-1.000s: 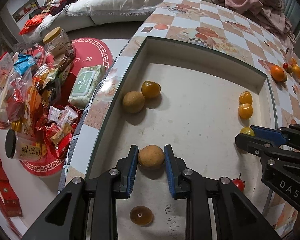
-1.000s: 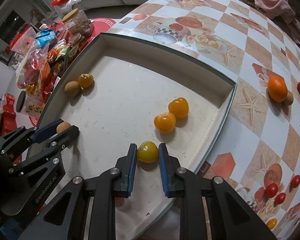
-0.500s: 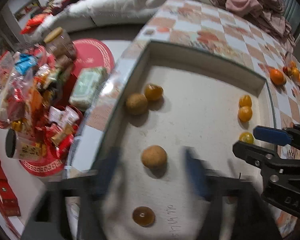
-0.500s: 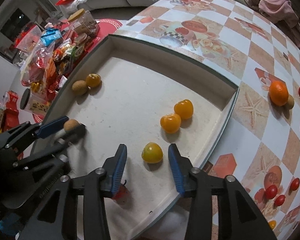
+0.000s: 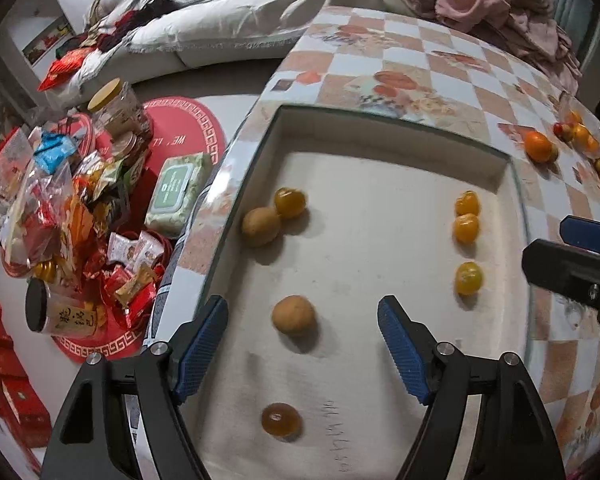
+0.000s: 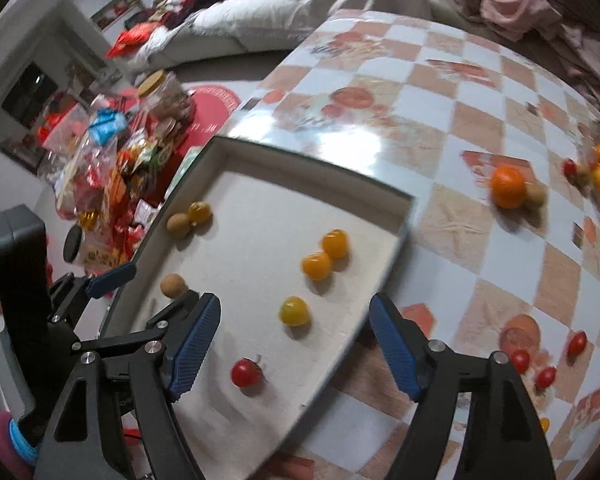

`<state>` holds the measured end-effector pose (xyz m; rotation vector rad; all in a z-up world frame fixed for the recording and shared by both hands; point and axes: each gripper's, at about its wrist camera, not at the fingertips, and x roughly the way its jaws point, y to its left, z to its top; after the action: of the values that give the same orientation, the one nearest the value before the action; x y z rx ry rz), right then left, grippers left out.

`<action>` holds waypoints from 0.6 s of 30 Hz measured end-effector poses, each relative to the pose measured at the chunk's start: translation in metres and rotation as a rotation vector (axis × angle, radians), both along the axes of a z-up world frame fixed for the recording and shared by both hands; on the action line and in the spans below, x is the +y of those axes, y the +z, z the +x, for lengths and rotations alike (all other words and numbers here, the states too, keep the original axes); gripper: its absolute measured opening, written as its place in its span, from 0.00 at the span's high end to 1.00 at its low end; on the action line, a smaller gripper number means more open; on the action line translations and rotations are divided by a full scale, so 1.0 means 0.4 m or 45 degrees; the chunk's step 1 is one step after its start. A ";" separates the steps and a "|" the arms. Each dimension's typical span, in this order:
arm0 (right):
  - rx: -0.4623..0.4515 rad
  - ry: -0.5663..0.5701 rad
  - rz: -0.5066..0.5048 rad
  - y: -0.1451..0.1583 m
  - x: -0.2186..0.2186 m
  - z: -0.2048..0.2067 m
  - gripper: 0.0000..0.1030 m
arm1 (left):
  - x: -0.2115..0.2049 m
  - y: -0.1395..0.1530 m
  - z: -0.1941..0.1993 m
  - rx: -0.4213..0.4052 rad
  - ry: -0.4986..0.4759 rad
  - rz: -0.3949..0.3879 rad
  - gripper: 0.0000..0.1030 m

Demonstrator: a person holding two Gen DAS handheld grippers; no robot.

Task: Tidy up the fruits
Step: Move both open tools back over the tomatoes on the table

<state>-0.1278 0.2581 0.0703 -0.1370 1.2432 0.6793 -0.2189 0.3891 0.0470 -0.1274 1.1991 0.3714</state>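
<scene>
- The left gripper (image 5: pixel 302 344) had its blue-padded fingers spread wide apart, holding nothing; a round brown fruit (image 5: pixel 293 315) lay on the tray floor between them, touching neither pad.
- The right gripper (image 6: pixel 294 342) was likewise wide apart and empty, with a yellow tomato (image 6: pixel 295 311) lying free on the tray ahead of it and a red cherry tomato (image 6: pixel 246 373) nearer the camera.
- The white tray (image 5: pixel 380 128) also held a second brown fruit (image 5: pixel 261 226) touching an orange-yellow fruit (image 5: pixel 290 202) by its left wall, and two orange tomatoes (image 6: pixel 326 254) side by side near its right wall.
- An amber disc (image 5: pixel 281 420) lay near the tray's front edge, beside handwritten marks too faint to read.
- An orange (image 6: pixel 508 186) and several cherry tomatoes (image 6: pixel 544 360) sat outside the tray on the checked tablecloth (image 6: pixel 440 92).
- On the floor, a red round mat (image 5: pixel 188 136) showed "WE' LL", upside down, next to a green wet-wipes pack (image 5: pixel 178 194) whose label was illegible.
</scene>
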 end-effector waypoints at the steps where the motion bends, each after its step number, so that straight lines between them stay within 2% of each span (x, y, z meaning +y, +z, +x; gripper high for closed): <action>1: -0.004 -0.036 -0.002 0.005 -0.029 0.006 0.22 | -0.016 0.009 0.005 -0.005 -0.020 0.002 0.24; 7: -0.008 -0.204 -0.047 0.005 -0.191 0.024 0.22 | -0.112 0.051 0.050 -0.035 -0.147 -0.006 0.24; 13: -0.014 -0.404 -0.165 -0.023 -0.394 0.021 0.22 | -0.239 0.099 0.108 -0.088 -0.302 -0.051 0.24; 18: 0.019 -0.532 -0.244 -0.062 -0.516 0.000 0.22 | -0.353 0.094 0.148 -0.079 -0.443 -0.089 0.24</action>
<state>-0.1279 0.0517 0.0455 -0.0273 1.2986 0.2005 -0.1595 0.2480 0.0847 0.0105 1.1477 0.0207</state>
